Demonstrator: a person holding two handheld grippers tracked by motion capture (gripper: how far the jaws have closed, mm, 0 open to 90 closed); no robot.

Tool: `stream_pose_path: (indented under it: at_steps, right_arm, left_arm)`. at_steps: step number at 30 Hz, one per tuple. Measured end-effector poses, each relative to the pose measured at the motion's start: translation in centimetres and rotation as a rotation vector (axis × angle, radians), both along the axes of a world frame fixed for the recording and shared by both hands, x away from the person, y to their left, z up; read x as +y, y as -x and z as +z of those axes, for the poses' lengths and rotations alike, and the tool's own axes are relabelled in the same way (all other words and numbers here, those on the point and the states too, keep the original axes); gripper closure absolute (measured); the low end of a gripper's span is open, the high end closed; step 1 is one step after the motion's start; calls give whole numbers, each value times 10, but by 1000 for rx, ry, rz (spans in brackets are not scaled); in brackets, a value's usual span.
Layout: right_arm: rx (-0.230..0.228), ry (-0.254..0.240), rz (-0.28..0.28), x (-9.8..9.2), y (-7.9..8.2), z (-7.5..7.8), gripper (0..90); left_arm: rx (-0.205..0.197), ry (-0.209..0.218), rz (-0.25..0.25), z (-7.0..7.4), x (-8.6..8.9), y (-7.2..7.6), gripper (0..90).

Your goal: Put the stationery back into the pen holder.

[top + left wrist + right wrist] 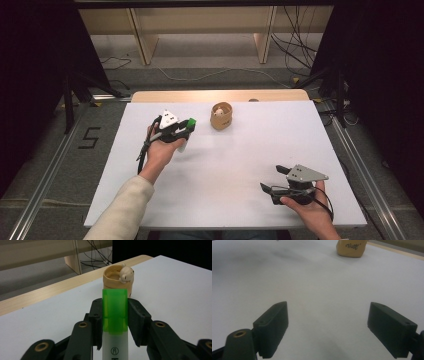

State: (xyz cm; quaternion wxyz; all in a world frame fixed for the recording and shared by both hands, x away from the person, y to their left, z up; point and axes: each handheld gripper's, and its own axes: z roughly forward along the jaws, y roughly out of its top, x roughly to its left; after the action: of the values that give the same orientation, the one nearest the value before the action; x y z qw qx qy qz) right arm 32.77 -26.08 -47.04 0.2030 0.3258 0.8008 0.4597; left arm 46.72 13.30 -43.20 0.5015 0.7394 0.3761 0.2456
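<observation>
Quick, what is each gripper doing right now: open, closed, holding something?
Left gripper: closed on a marker with a green cap, pointing toward the tan cup.
Right gripper: open, nothing between its jaws, above the white table.

Even overhead light on the white counter (225, 165); dark surroundings.
High view is soft and slightly grainy, its side margins near black. Faint shadows lie beneath the hands. The left gripper view holds the green-capped marker (115, 312) sharp; the right gripper view blurs toward its near tongs and shows grey smudged shadows.
</observation>
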Motion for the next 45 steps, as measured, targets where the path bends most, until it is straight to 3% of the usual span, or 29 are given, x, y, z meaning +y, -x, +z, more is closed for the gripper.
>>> stream_pose_path:
  at_steps: [6, 45]
  right_arm:
    - [4, 1, -3, 0, 0, 0, 178]
    - [2, -3, 6, 1, -1, -1, 178]
  left_arm:
    - [-18, 8, -8, 0, -1, -2, 670]
    - [-18, 23, -53, 15, -21, -28, 670]
